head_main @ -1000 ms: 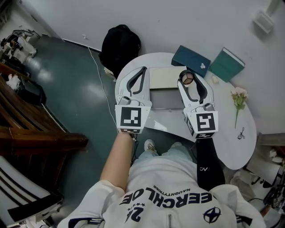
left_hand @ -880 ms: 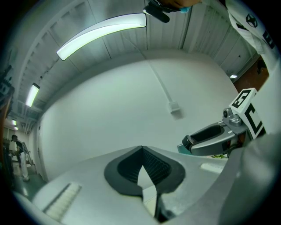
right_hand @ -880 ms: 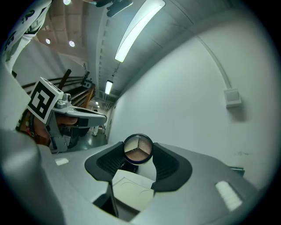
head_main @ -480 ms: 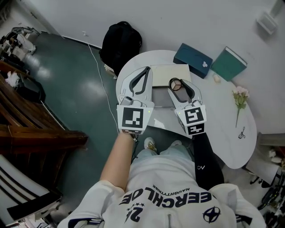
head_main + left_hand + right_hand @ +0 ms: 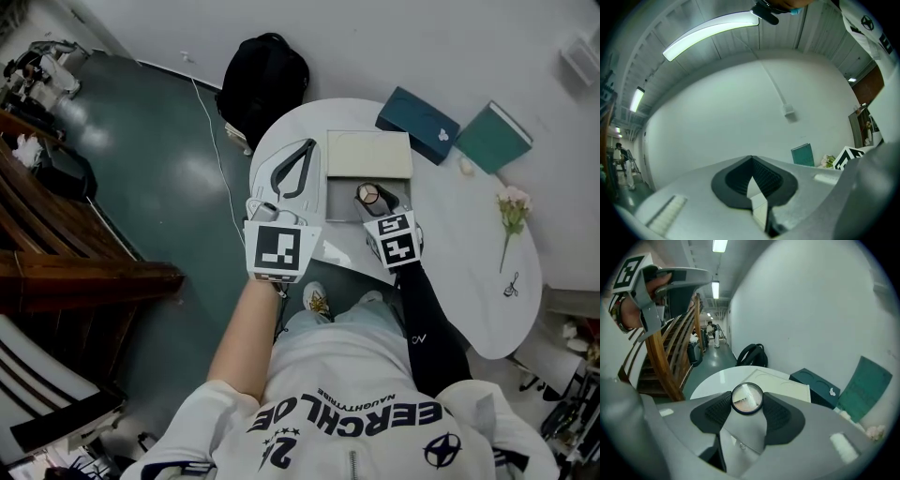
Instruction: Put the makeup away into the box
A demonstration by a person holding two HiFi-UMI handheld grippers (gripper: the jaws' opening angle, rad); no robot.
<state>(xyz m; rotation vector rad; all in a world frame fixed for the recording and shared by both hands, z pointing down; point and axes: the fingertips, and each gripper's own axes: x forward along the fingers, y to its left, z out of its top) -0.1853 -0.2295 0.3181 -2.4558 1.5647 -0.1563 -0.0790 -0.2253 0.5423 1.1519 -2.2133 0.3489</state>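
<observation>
The round compact (image 5: 747, 398) is pinched between the fingers (image 5: 780, 416) of the right gripper (image 5: 376, 195), which tilts down over the open box (image 5: 339, 202) on the white surface (image 5: 469, 253). The box's cream lid (image 5: 368, 155) lies just behind it. The left gripper (image 5: 307, 148) hovers level just left of the box, its fingers closed together on nothing. Further right lie a dark case (image 5: 417, 125), a green book (image 5: 495, 137) and flowers (image 5: 512, 208). A black backpack (image 5: 264, 84) sits on the floor beyond.

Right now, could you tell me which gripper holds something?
The right gripper: its jaws clamp a round compact; the left gripper is shut, empty.
</observation>
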